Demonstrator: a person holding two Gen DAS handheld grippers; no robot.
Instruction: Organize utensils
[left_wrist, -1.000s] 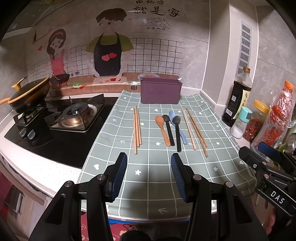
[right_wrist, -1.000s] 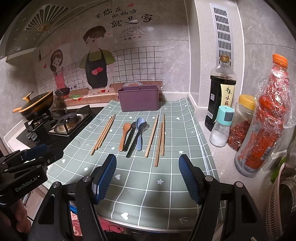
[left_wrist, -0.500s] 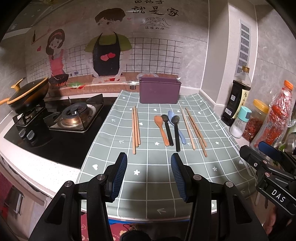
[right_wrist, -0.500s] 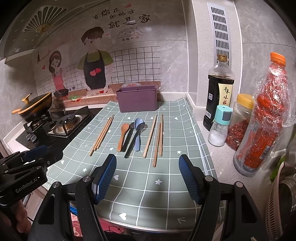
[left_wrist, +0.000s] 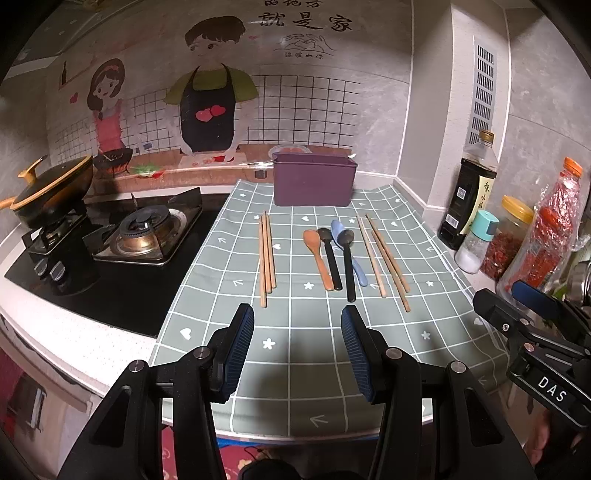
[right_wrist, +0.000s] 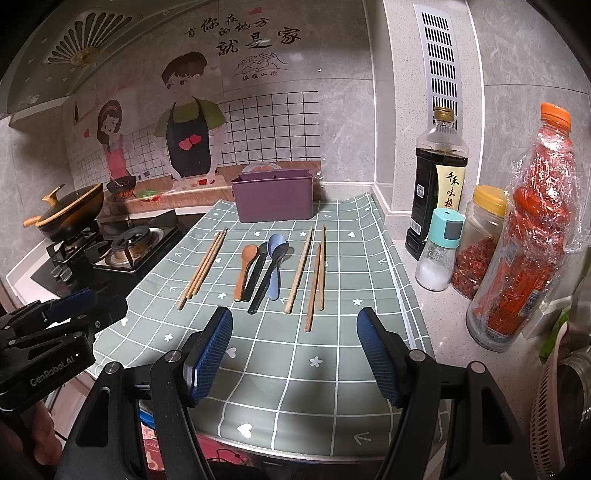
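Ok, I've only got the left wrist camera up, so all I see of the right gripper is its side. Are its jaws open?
Observer: Yes. In the right wrist view the right gripper has its jaws wide apart with nothing between them, above the near part of the green mat.
Operator: Can you see into the purple holder from there?
Observer: Only the rim. The purple holder seems to have a divider along its top, so probably more than one compartment. What is inside is hidden.
Operator: Anything further right that I'm missing?
Observer: A pale slotted basket at the lower right edge, just past the red-filled bottle.
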